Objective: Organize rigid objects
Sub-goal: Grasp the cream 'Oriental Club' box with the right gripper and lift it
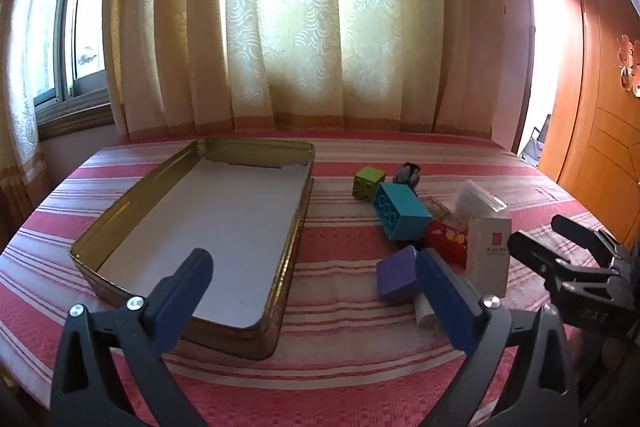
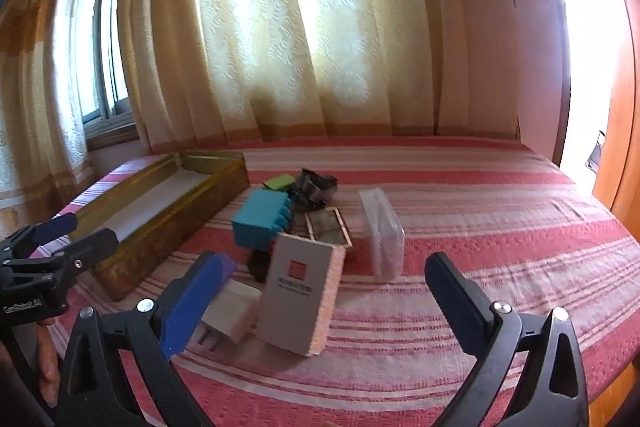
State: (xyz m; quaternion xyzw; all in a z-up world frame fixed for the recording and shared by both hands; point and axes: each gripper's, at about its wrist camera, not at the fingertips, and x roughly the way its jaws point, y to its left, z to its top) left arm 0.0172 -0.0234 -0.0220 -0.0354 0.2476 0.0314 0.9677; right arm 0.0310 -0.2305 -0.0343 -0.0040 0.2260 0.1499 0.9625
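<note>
Nothing packed yet; both jaws spread wide, empty: left gripper (image 1: pixel 314 277), right gripper (image 2: pixel 326 277); ahead of right, white box (image 2: pixel 300 291); next, clamp, carry leftward into tin (image 1: pixel 120 211).

On the body of my left gripper (image 2: pixel 76 241), seen from my right wrist, I can read white lettering like "GenRobot.AI", while the print under the red square on the white box (image 2: pixel 298 291) is too small to read.
</note>
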